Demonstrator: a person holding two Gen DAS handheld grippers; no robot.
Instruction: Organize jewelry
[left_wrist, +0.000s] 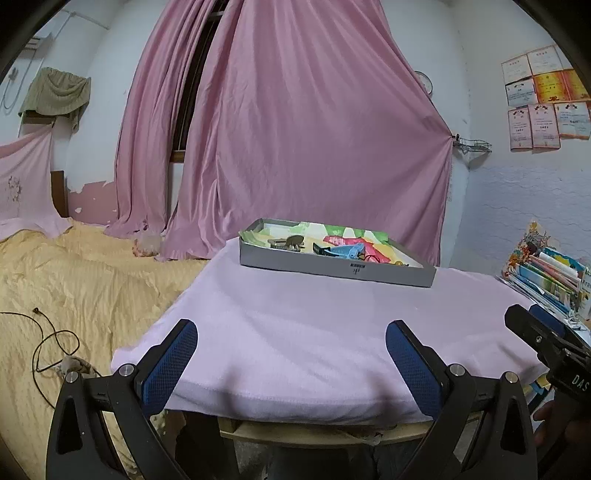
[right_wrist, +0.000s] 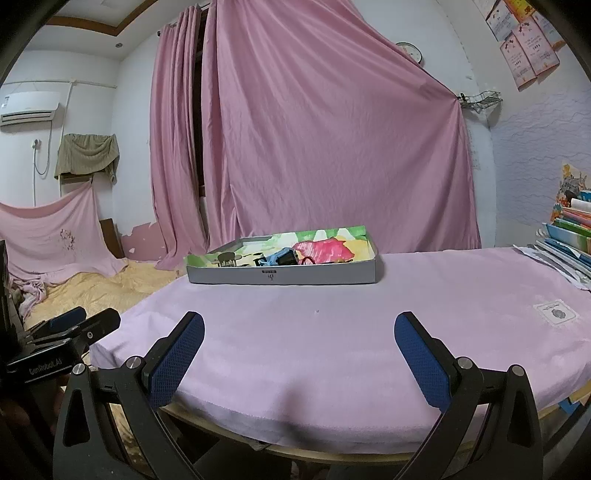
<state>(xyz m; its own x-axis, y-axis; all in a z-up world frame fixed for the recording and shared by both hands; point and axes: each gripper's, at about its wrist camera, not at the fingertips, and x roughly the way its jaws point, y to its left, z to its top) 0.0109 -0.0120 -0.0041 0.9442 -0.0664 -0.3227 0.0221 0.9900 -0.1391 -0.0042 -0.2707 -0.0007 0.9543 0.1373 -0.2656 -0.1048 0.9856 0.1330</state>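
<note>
Blue mesh pads line both of my claws, and both stand wide with nothing between the fingers. My left claw (left_wrist: 291, 354) hovers over the near edge of the tabletop; my right claw (right_wrist: 299, 350) does the same a little further along, each one showing at the edge of the other's view.

Beyond them the pink towel (right_wrist: 332, 332) lies bare up to the shallow grey box (left_wrist: 332, 266) at the far side of the tabletop, well apart from both claws. Inside it, on a flowery lining, I make out a brown hair claw clip (left_wrist: 288, 242), a blue clip (left_wrist: 347, 251) and something thin and red (right_wrist: 306, 260), perhaps a cord or band; the view is too small to be sure.

I judge the sorting has not begun: nothing is held and every piece lies in the box. The next move calls for a long reach forward over the box wall, then a careful pinch on one small piece without snagging its neighbours.

A stack of books (right_wrist: 569, 236) sits at the right edge of the tabletop. To the left is a bed with a yellow cover (left_wrist: 74, 277), and pink curtains (left_wrist: 303, 129) hang behind.
</note>
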